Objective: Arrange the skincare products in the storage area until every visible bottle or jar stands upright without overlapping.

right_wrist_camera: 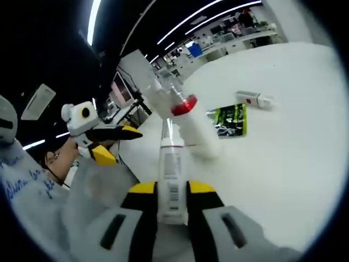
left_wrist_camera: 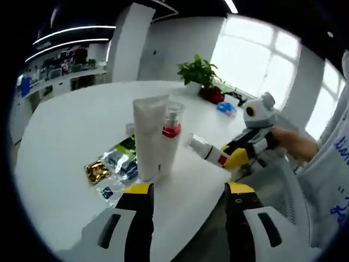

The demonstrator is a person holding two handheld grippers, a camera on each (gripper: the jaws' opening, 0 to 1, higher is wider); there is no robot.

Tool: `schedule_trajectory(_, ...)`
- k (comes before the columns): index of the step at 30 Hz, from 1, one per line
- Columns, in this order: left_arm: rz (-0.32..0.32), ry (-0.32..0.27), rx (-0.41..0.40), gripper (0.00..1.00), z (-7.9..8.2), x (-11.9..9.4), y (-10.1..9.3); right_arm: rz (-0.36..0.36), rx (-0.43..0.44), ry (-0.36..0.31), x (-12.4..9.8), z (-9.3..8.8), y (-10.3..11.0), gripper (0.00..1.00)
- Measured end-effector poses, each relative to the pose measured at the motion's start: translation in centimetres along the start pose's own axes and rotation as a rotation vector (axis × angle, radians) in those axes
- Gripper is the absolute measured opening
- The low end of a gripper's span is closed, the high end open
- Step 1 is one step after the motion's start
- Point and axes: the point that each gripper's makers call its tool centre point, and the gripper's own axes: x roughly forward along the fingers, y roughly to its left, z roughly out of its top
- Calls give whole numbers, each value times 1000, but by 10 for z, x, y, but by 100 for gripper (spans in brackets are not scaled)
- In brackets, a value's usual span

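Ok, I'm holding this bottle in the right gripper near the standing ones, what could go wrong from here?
1. The white bottle in the right gripper points toward the upright tube and the red-collared bottle, which stand close together; a swing could topple them.
2. They stand near the table edge, so a knock might send one off.
3. Sachets beside the tube make poor footing.

Large white table (left_wrist_camera: 71, 131) with a rounded edge, in an open office. Behind its far edge, a bright window (left_wrist_camera: 262, 52) with white frames and a white wall (left_wrist_camera: 174, 46). Near that far edge, a green potted plant (left_wrist_camera: 198, 71) in a red pot. Dark ceiling with long light strips (right_wrist_camera: 191, 22). Far left, shelves and desks (left_wrist_camera: 65, 71), too small to read.
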Motion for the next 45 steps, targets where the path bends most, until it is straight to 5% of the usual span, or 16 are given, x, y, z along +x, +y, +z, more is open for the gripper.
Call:
schedule_trajectory(11, -82, -120, -182, 34, 15, 10, -5, 82, -13, -5, 11, 4, 24, 19)
schedule_trajectory(16, -76, -98, -200, 33, 11, 17, 1, 121, -30, -9, 19, 11, 36, 20)
schedule_trajectory(22, -180, -142, -276, 32, 18, 14, -9, 166, -76, 1, 25, 11, 47, 20)
schedule_trajectory(32, -198, -178, -381, 24, 22, 12, 3, 194, -123, 35, 32, 7, 53, 20)
schedule_trajectory(45, -195, -166, -343, 18, 28, 18, -3, 157, -221, 155, 57, -9, 43, 20)
